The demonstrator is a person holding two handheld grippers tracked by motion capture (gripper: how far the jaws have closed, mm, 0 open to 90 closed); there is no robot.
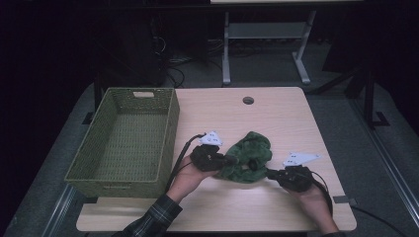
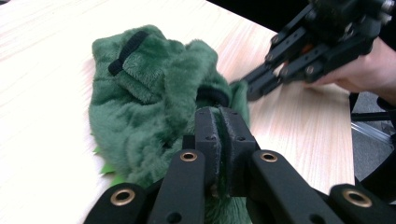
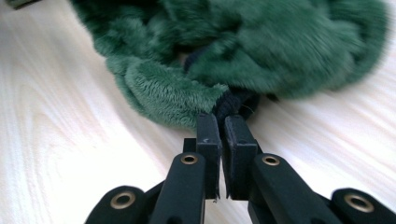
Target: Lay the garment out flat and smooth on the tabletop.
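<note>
Plainly, thing: a green plush garment (image 1: 245,157), crumpled in a heap on the table (image 1: 276,118), with a dark ribbed trim at its edges.
Where: it lies between the two hands; the woven basket (image 1: 114,175) sits at its nine o'clock, apart from it.
Left gripper (image 1: 228,160): jaws pressed together on a fold of plush at the heap's nine o'clock edge.
Right gripper (image 1: 268,172): jaws pinching the dark trim (image 3: 232,103) at about four o'clock.
Feel: I judge it light, soft and floppy; it will sag and stretch between two grips, not hold a shape.
Slip: the fur looks thick, so a shallow pinch may slide off.
Best hold: the ribbed trim or a doubled fold, taken deep.
</note>
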